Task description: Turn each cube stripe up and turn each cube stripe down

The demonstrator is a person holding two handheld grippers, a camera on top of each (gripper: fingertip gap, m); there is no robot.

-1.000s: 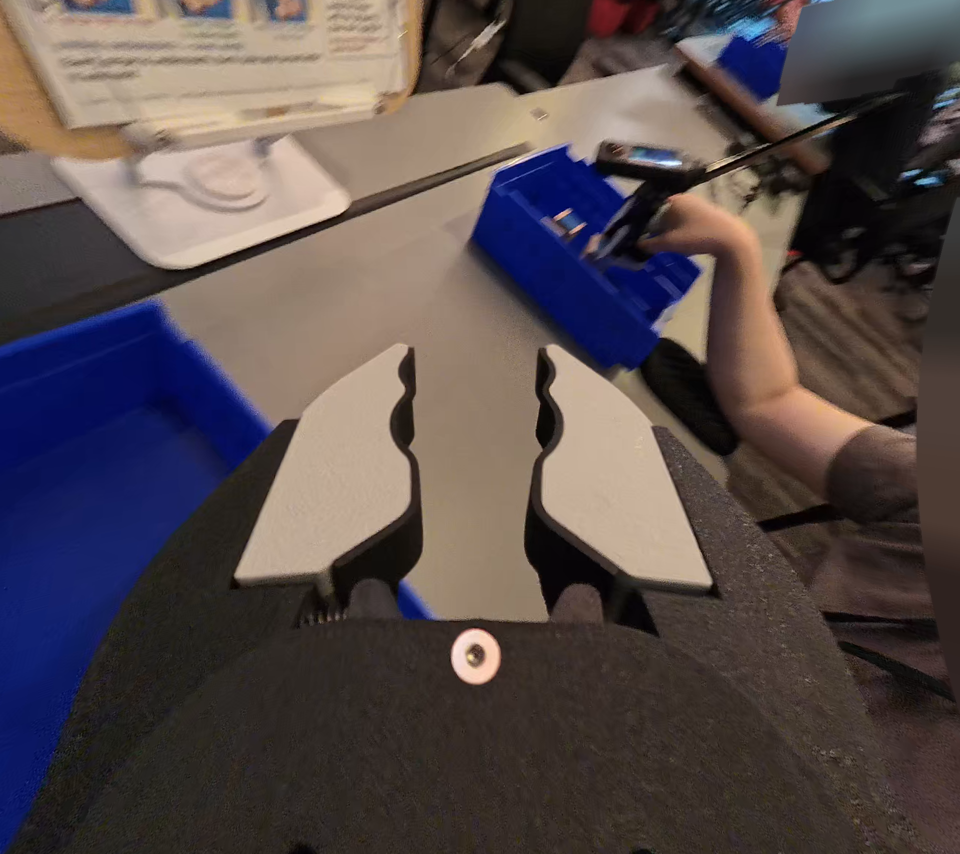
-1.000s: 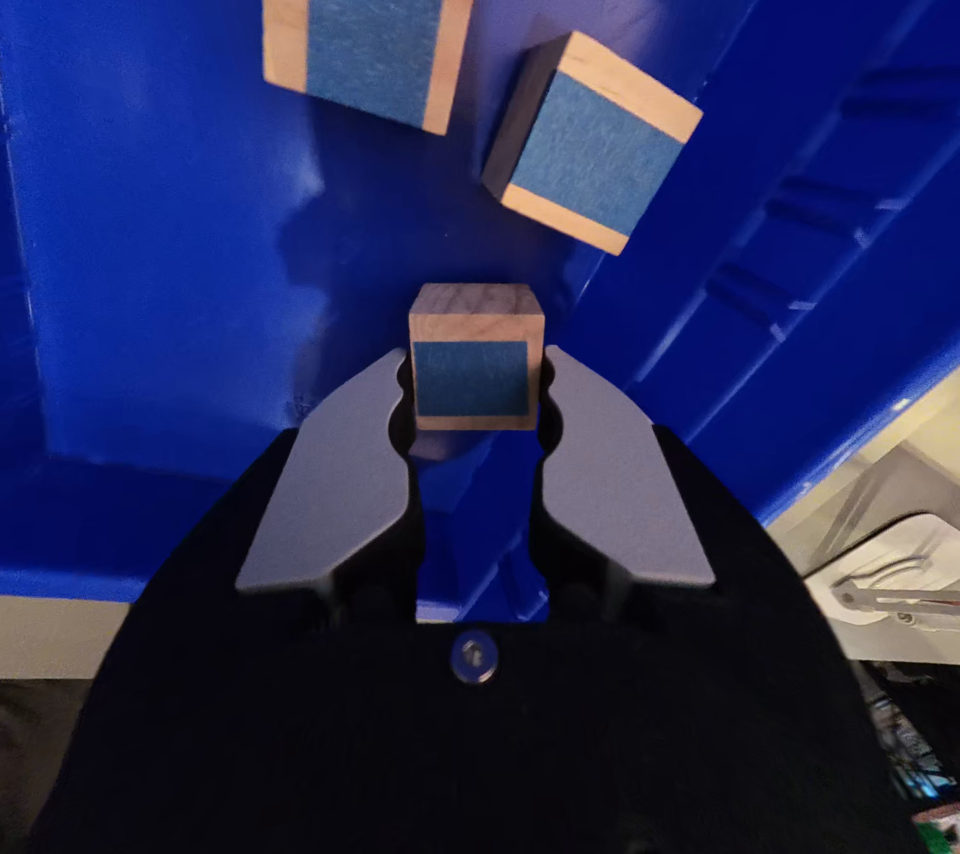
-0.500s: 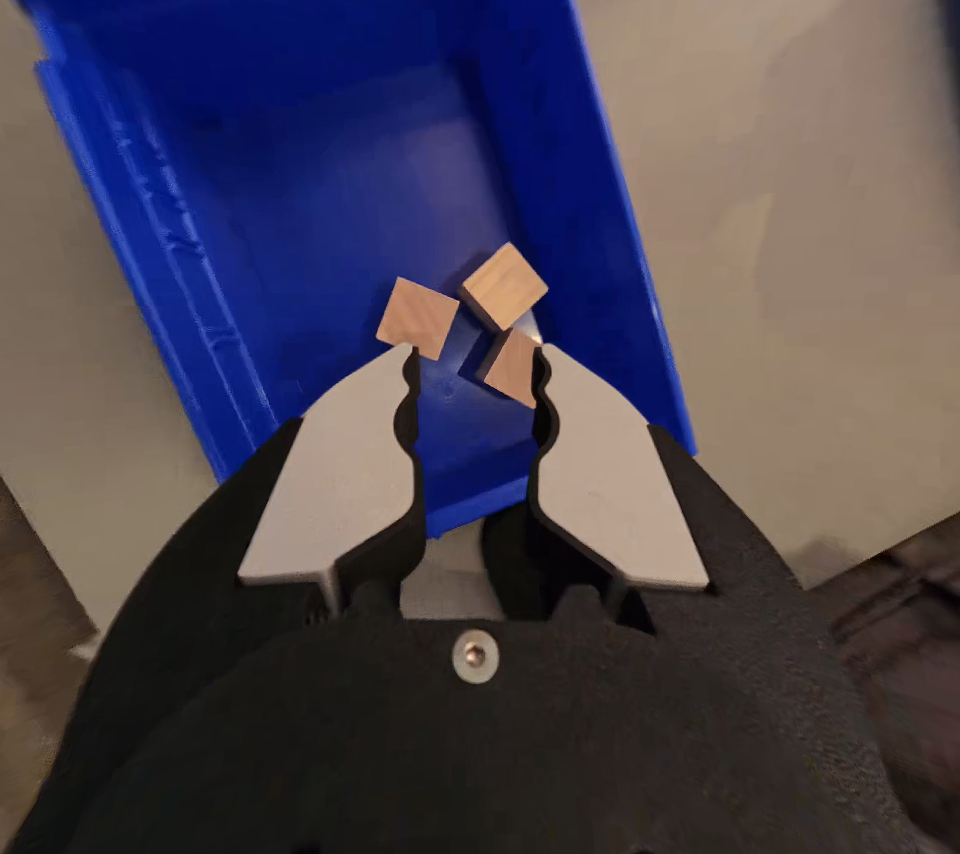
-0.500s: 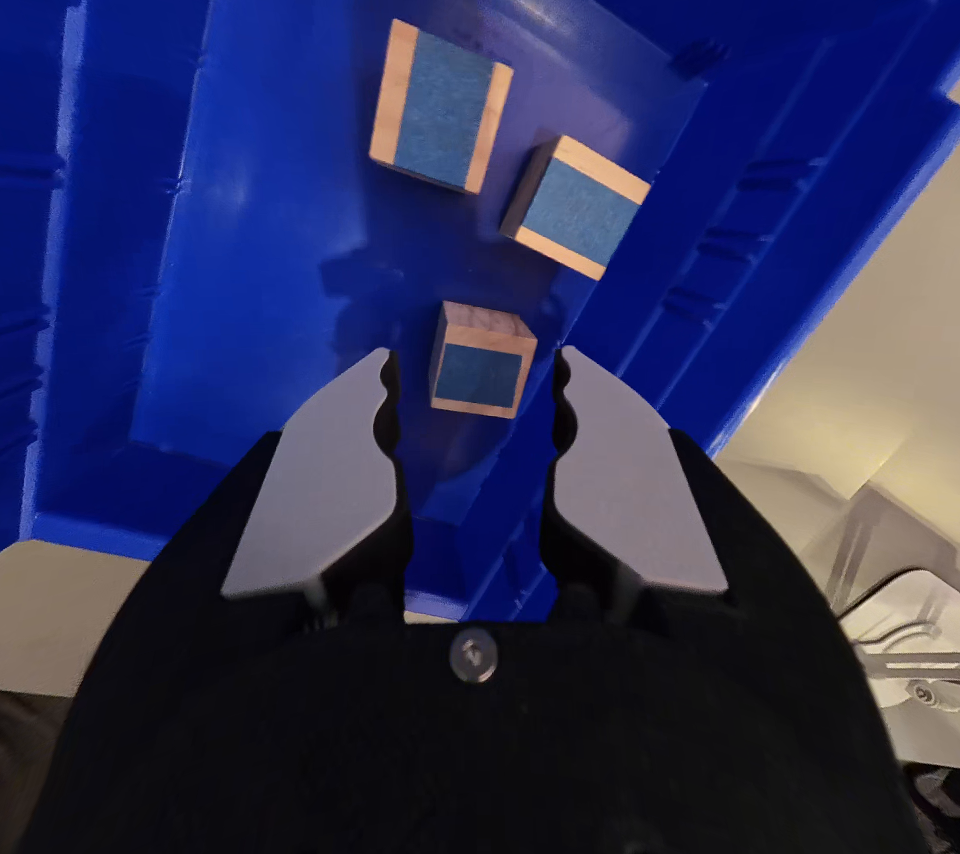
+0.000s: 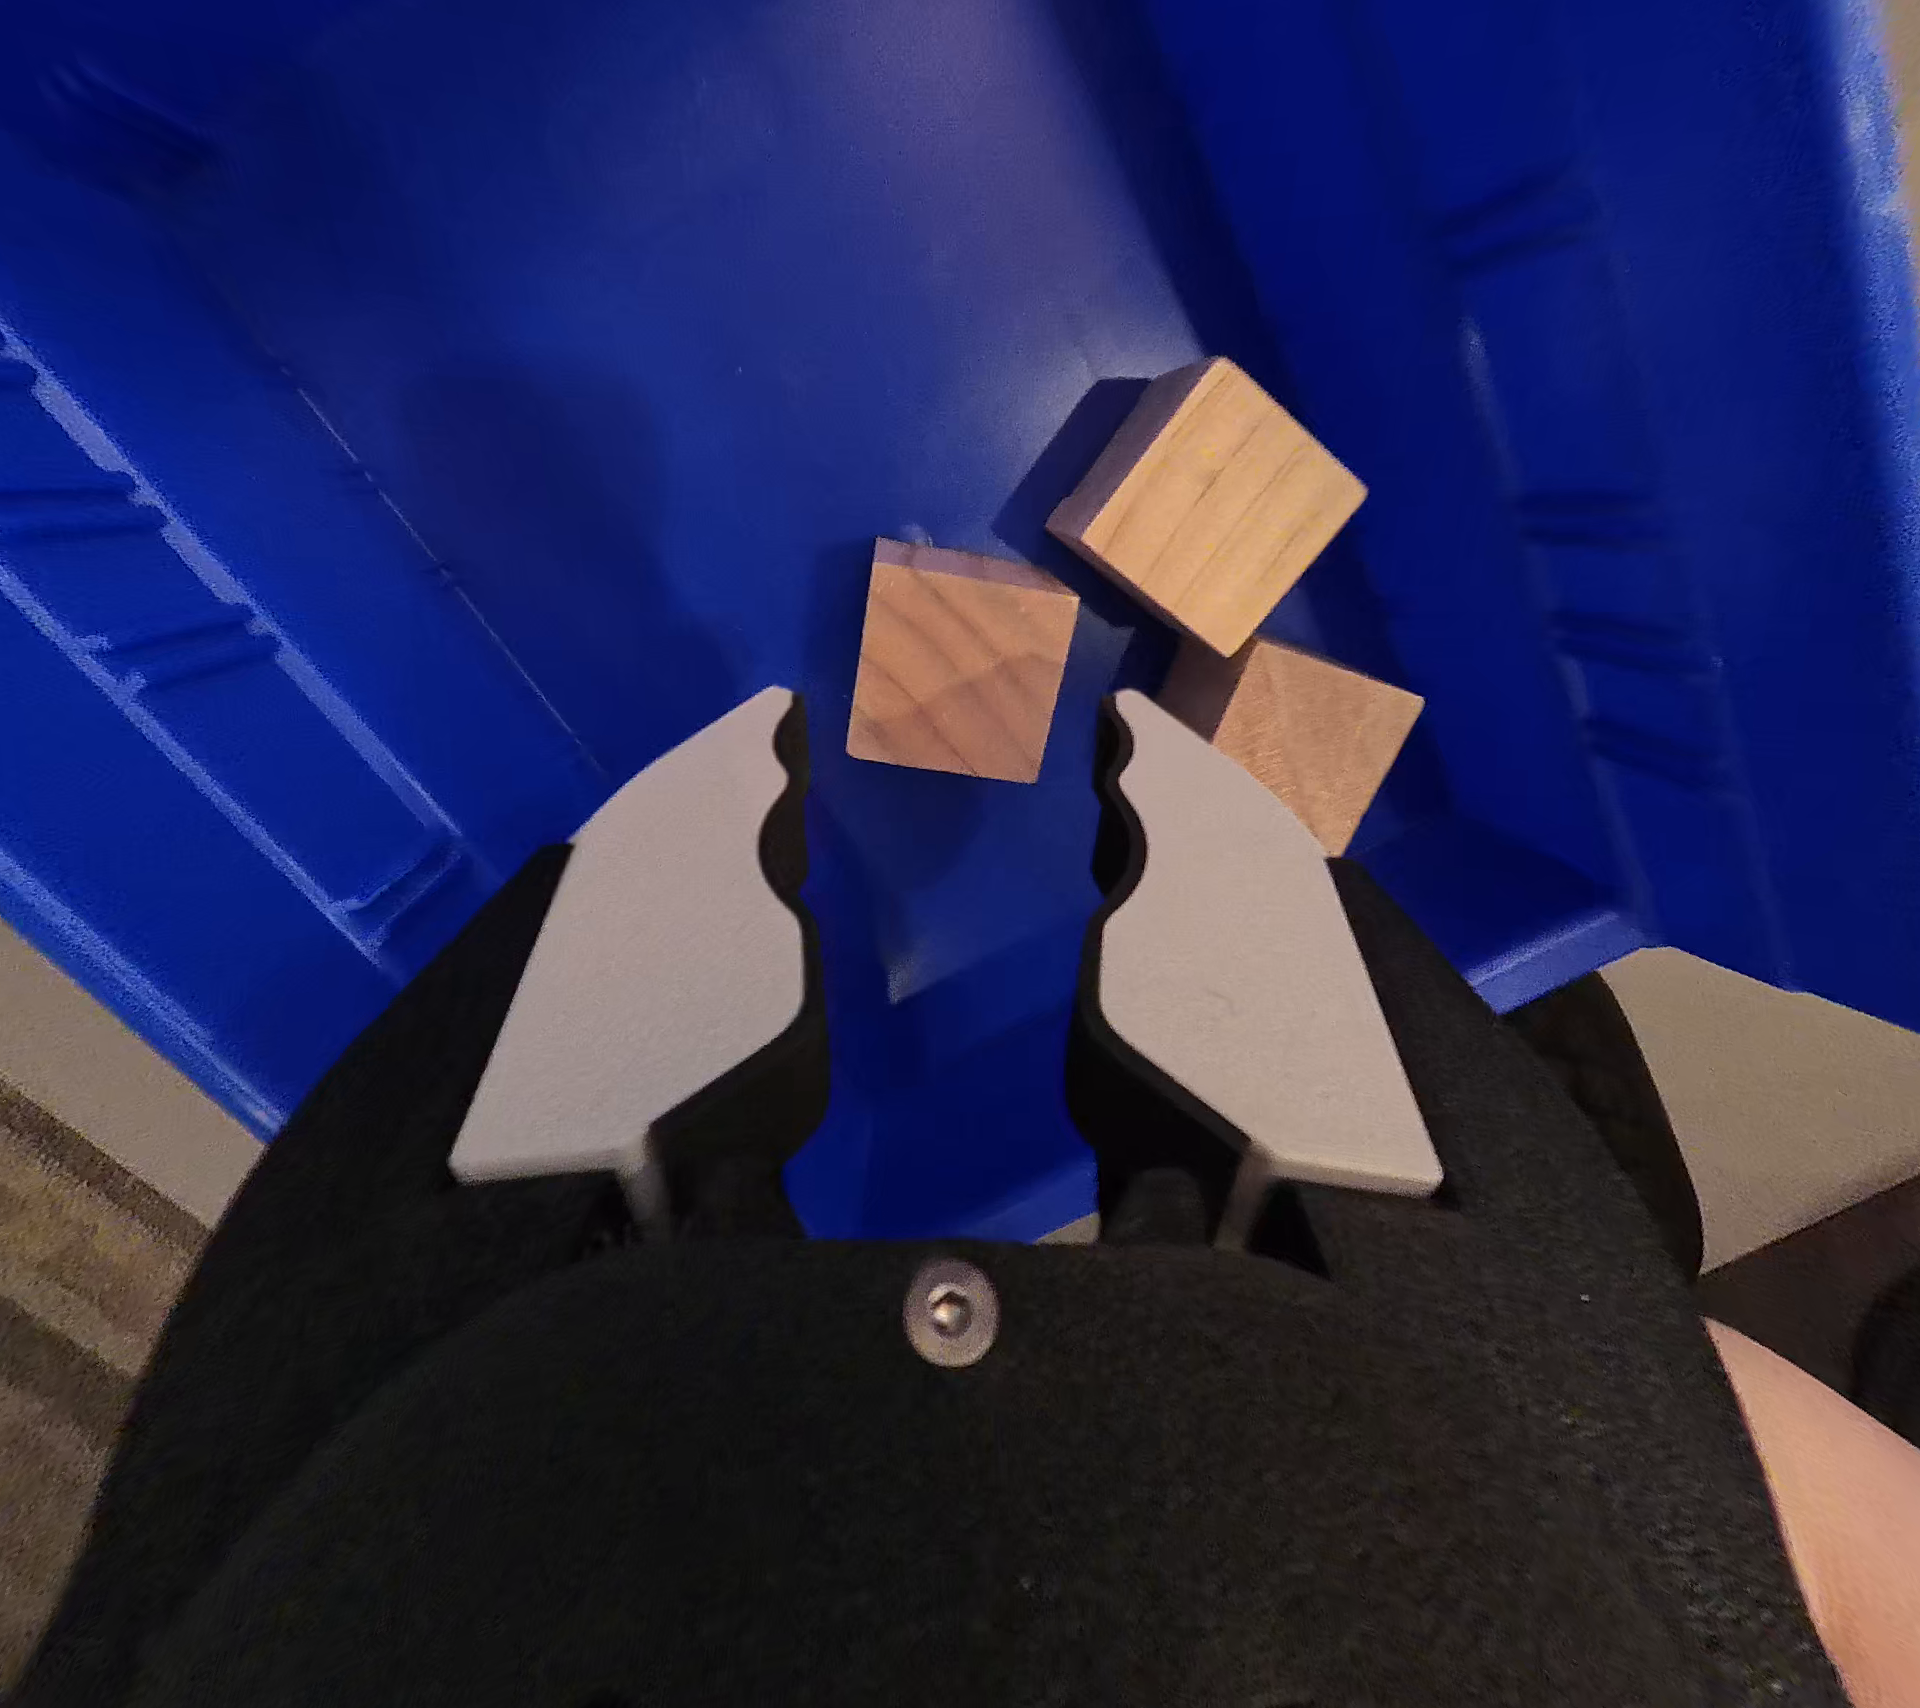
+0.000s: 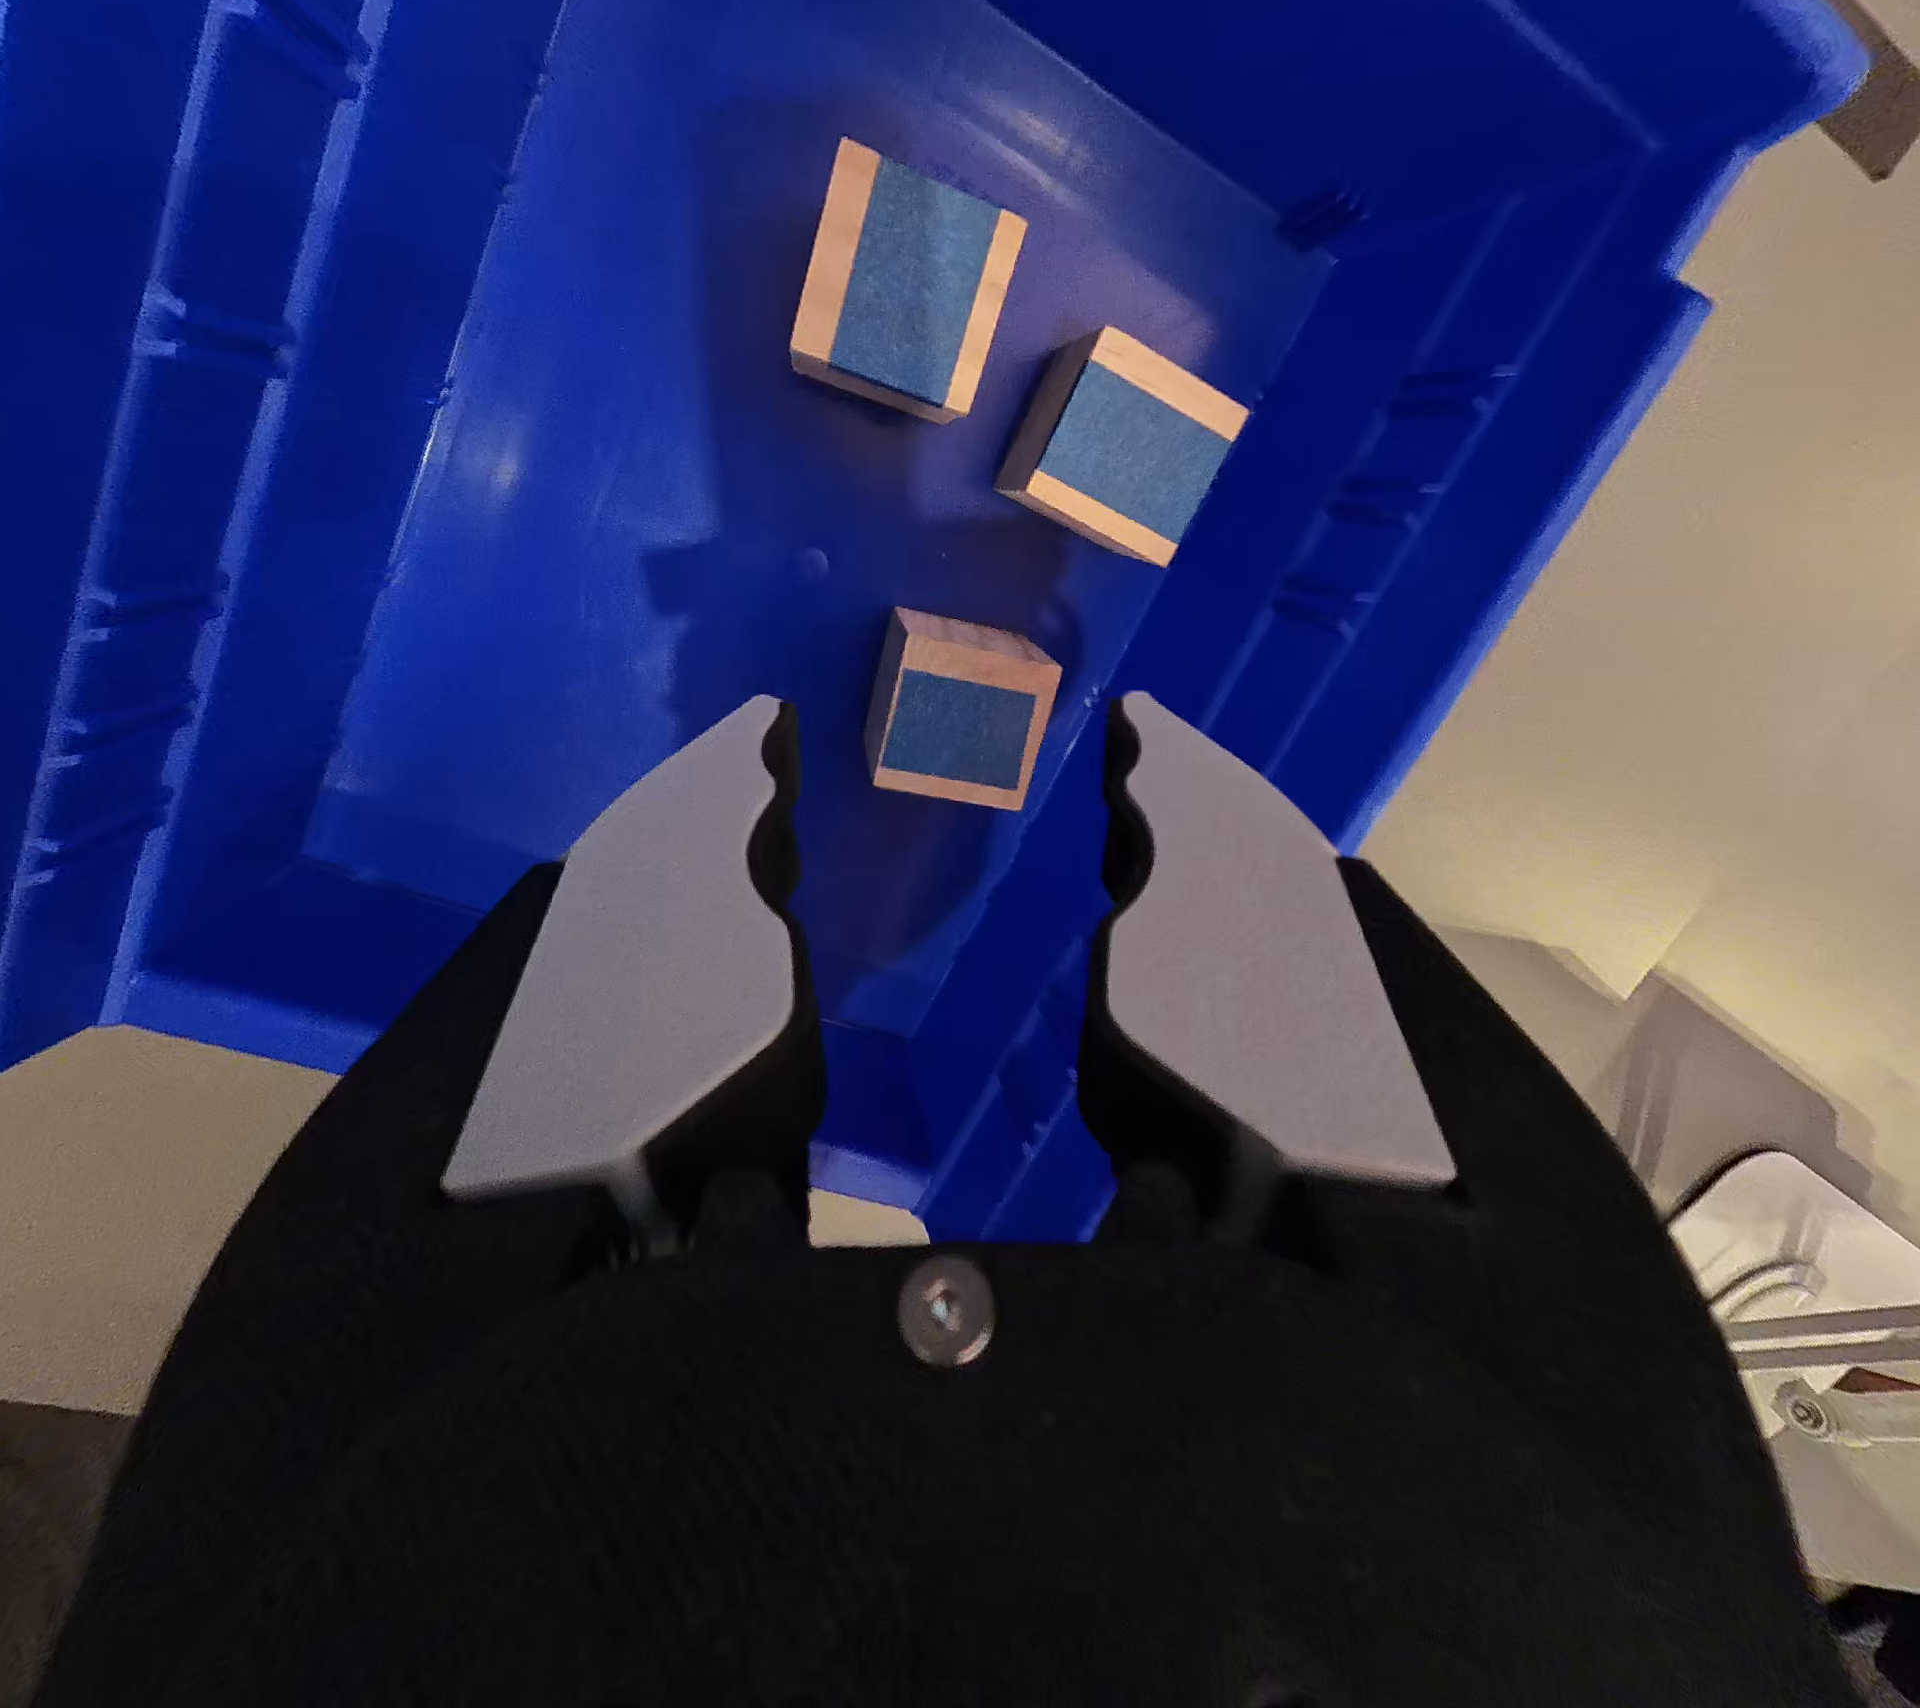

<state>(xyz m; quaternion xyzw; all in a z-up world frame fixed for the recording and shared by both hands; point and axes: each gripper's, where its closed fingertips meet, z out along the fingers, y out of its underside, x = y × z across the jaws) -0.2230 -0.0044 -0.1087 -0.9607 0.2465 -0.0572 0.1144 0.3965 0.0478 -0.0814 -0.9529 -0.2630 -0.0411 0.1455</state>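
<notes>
In the left wrist view, three plain wooden cubes lie in a blue bin [image 5: 623, 308], no stripe showing: one [image 5: 961, 671] just ahead of my open left gripper [image 5: 948, 713], one [image 5: 1210, 505] farther right, one [image 5: 1314, 749] partly behind my right finger. In the right wrist view, three wooden cubes with blue stripes lie in another blue bin [image 6: 520, 619]. Two show the stripe on top [image 6: 904, 287] [image 6: 1127, 448]. The nearest [image 6: 961, 718] shows its stripe on the side facing me, just ahead of my open, empty right gripper [image 6: 945, 713].
Beige table surface [image 6: 1662, 619] lies around the right bin. A white stand base [image 6: 1787, 1263] sits at the lower right of the right wrist view. A forearm [image 5: 1829, 1492] shows at the left wrist view's lower right edge. The bin walls rise close around both gripper tips.
My right gripper let go of the nearest striped cube, opened and drew back. My left gripper swung from the table down into its bin, close to the plain cubes.
</notes>
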